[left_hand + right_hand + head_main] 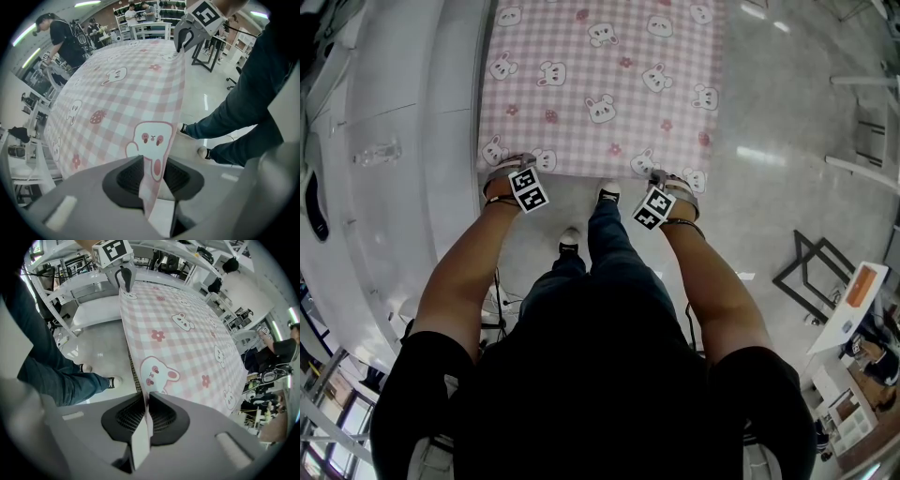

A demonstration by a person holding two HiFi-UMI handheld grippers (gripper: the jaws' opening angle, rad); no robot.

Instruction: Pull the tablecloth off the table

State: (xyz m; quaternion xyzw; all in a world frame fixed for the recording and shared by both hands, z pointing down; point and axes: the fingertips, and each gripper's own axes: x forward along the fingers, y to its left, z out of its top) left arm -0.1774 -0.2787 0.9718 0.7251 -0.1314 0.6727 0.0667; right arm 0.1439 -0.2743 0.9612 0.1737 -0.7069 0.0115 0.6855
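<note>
A pink checked tablecloth (600, 84) with bunny prints covers the table in front of me. My left gripper (510, 165) is shut on its near left corner and my right gripper (671, 180) on its near right corner. In the left gripper view the tablecloth's (117, 93) edge runs down between the left gripper's (152, 180) jaws, with the right gripper (183, 41) at the far corner. In the right gripper view the tablecloth's (187, 333) edge is pinched in the right gripper (147, 414), with the left gripper (125, 281) far along the same edge. The table under the cloth is hidden.
A white curved workbench (394, 141) stands close on the left. My feet (607, 192) are on the shiny floor just below the cloth's near edge. A black frame (811, 272) lies on the floor at right. A person in black (61, 37) stands beyond the table.
</note>
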